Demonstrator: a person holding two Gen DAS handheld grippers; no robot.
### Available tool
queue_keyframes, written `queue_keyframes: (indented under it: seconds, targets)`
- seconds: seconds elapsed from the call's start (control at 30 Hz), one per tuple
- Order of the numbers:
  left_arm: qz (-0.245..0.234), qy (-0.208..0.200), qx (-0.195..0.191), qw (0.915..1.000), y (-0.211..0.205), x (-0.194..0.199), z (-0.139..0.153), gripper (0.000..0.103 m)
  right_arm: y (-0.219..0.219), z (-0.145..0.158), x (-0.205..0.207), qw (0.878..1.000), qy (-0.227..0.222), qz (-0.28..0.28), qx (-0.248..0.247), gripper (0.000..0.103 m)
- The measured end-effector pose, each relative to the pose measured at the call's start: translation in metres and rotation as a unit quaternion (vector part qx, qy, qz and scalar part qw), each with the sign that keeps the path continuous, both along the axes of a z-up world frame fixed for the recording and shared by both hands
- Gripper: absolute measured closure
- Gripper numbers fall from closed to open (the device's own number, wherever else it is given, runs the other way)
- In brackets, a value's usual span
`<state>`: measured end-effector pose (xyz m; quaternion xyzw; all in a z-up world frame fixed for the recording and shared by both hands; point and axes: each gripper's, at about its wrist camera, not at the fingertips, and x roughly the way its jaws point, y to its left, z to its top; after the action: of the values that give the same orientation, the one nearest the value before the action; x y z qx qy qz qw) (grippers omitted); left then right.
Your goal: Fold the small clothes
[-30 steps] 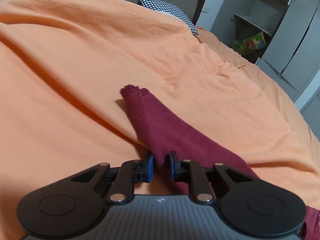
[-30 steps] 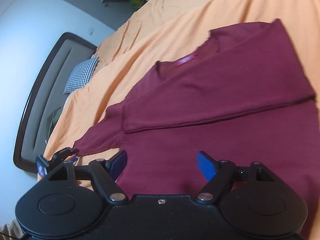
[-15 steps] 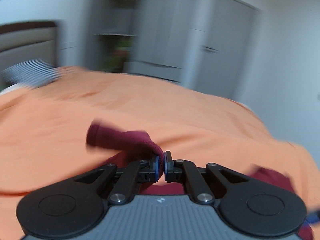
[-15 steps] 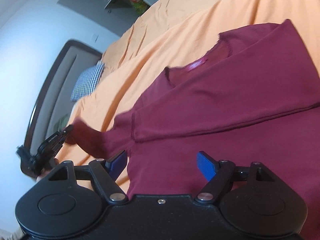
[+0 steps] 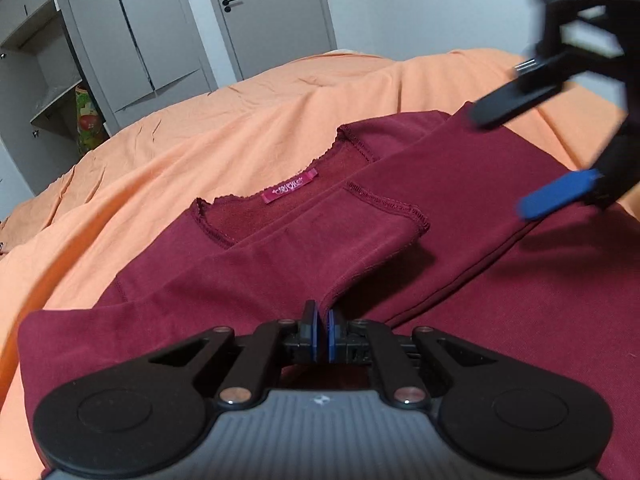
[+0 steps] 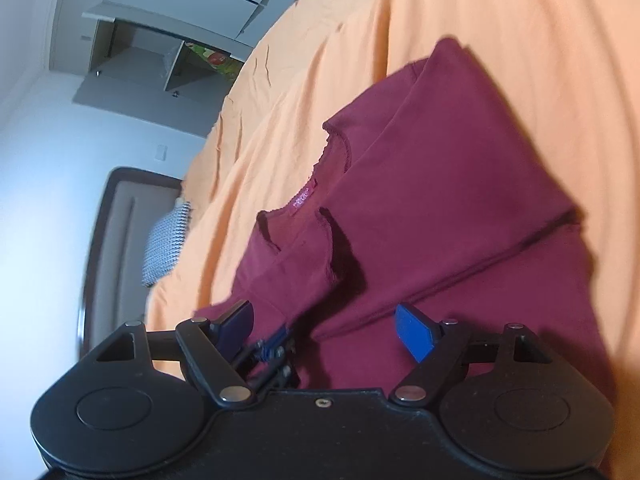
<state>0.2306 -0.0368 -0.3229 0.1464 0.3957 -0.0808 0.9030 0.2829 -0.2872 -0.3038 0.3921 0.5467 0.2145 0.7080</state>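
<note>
We saw the maroon top point(image 5: 460, 208) lying flat on the bed's orange cover point(image 5: 224, 136), neckline and pink label point(image 5: 289, 191) facing up. Our left tongs point(image 5: 320, 334) were clenched on the edge of one sleeve point(image 5: 320, 248), which was drawn across the chest so its cuff lay just below the neckline. The other sleeve was already folded across the body. Our right tongs point(image 6: 326, 326) stood released, blue pads wide apart, hovering above the lower part of the top and grasping nothing. A grey wardrobe point(image 5: 132, 36) stood beyond the bed.
</note>
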Motion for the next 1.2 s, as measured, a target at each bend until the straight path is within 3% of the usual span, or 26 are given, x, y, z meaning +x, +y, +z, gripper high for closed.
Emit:
queue_keyframes:
  seconds: [0.17, 0.3, 0.37, 0.4, 0.5, 0.57, 0.6, 0.63, 0.7, 0.77, 0.83, 0.97, 1.13, 1.2]
  targets:
    - [0.003, -0.015, -0.033, 0.9993, 0.004, -0.013, 0.018, 0.099, 0.026, -0.036, 0.033, 0.998, 0.037, -0.001, 0.044, 0.027]
    - [-0.002, -0.028, -0.054, 0.9982, 0.008, -0.022, 0.028, 0.099, 0.045, -0.050, 0.047, 0.996, 0.054, 0.013, 0.069, 0.039]
    - [-0.007, -0.019, -0.050, 0.9985, 0.007, -0.024, 0.027, 0.099, 0.055, -0.051, 0.049, 0.996, 0.050, 0.026, 0.074, 0.068]
    - [-0.004, -0.015, -0.045, 0.9989, 0.007, -0.025, 0.026, 0.093, 0.060, -0.048, 0.050, 0.997, 0.040, 0.037, 0.062, 0.100]
    - [0.011, -0.027, -0.054, 0.9981, 0.015, -0.036, 0.036, 0.073, 0.060, -0.030, 0.050, 0.997, 0.004, 0.050, 0.055, 0.100]
    - [0.019, -0.033, -0.079, 0.9962, 0.026, -0.046, 0.049, 0.070, 0.042, -0.014, 0.051, 0.996, -0.028, 0.039, 0.071, 0.100]
    - [0.025, -0.039, -0.091, 0.9948, 0.032, -0.052, 0.057, 0.062, 0.029, -0.006, 0.051, 0.995, -0.044, 0.029, 0.081, 0.100]
    - [0.035, -0.047, -0.102, 0.9930, 0.041, -0.057, 0.065, 0.046, 0.011, 0.001, 0.050, 0.994, -0.059, 0.018, 0.086, 0.100]
    - [0.067, -0.063, -0.127, 0.9876, 0.063, -0.063, 0.077, 0.029, -0.025, 0.009, 0.049, 0.994, -0.075, -0.005, 0.073, 0.100]
    - [0.112, -0.061, -0.147, 0.9809, 0.089, -0.057, 0.079, 0.028, -0.050, 0.009, 0.049, 0.997, -0.067, -0.008, -0.023, 0.100]
    - [0.157, -0.053, -0.149, 0.9748, 0.116, -0.043, 0.074, 0.028, -0.066, 0.002, 0.047, 0.997, -0.047, -0.014, -0.067, 0.100]
    - [0.226, -0.031, -0.176, 0.9574, 0.167, -0.006, 0.062, 0.030, -0.073, 0.003, 0.042, 0.995, -0.055, -0.027, -0.077, 0.100]
    - [0.267, 0.037, -0.280, 0.9215, 0.220, 0.021, 0.043, 0.041, -0.076, 0.007, 0.042, 0.992, -0.071, -0.062, -0.088, 0.100]
    - [0.265, 0.041, -0.293, 0.9176, 0.225, 0.013, 0.042, 0.040, -0.083, 0.008, 0.046, 0.989, -0.074, -0.085, -0.095, 0.100]
